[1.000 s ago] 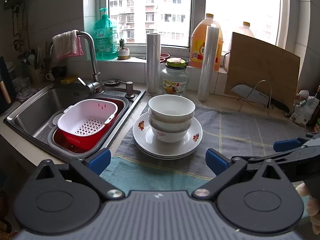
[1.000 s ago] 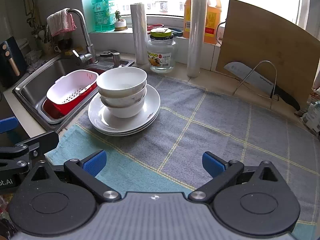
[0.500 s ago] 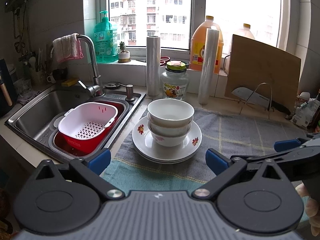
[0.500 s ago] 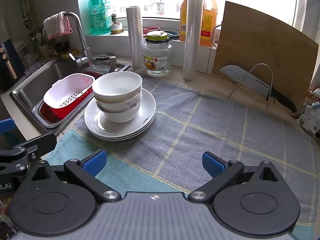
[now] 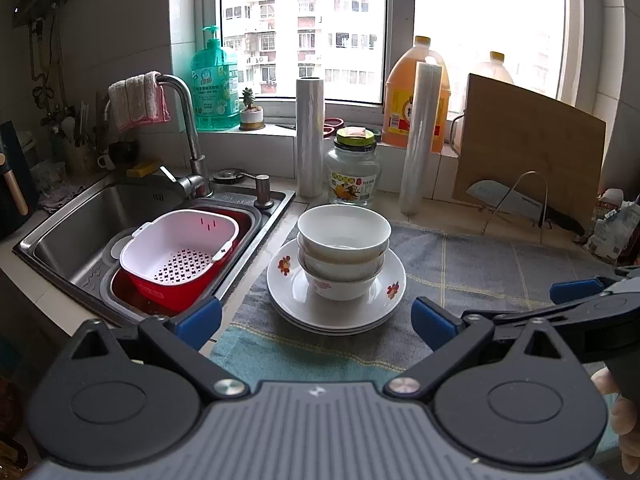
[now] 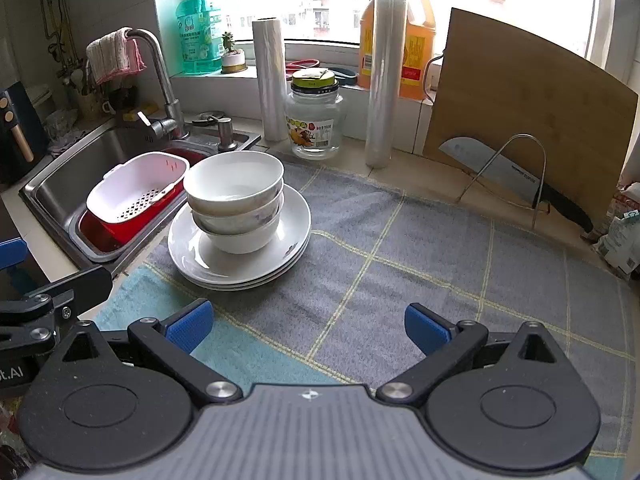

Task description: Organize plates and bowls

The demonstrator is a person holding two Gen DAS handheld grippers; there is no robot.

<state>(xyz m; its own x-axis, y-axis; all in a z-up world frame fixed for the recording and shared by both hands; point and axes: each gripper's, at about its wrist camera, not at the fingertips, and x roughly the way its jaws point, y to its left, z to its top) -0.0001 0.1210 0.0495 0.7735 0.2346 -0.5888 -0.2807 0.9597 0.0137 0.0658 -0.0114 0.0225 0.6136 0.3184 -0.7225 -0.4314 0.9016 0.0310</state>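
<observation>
- Three white bowls [image 5: 343,240] sat nested one inside another, upright, on a stack of white plates [image 5: 336,308] with small flower prints on the rim.
- The plate stack rested on a grey checked cloth [image 6: 400,248] spread over the worktop [image 5: 440,210], at the cloth's edge nearest the sink [image 5: 80,224].
- Just behind the plates stood a glass jar [image 5: 352,172] with a green-rimmed lid, flanked by two upright rolls of clear film [image 5: 309,136], one on either side.
- Beside the plates, inside the sink, a white perforated basket [image 5: 180,248] lay nested in a red basin [image 5: 160,296].
- Behind the basket rose the tap [image 5: 188,128], with a pink-and-white rag [image 5: 138,100] draped over its spout.
- Farther behind the plates, on the window ledge, stood a green soap bottle [image 5: 214,80], a small potted plant [image 5: 251,110] and an orange jug [image 5: 416,96].
- Well apart from the plates, across the cloth, a wooden board [image 6: 528,116] leaned against the wall, with a cleaver [image 6: 520,176] propped on a wire stand [image 6: 532,168] in front of it.
- The left tool [image 5: 316,322] hovered in front of the plates, its blue-tipped jaws spread wide and holding nothing.
- The right tool [image 6: 306,322] hovered over the cloth beside the plates, its jaws likewise spread wide and empty.
- A person's fingers [image 5: 624,420] showed at the edge of the left wrist view, below the right tool.
</observation>
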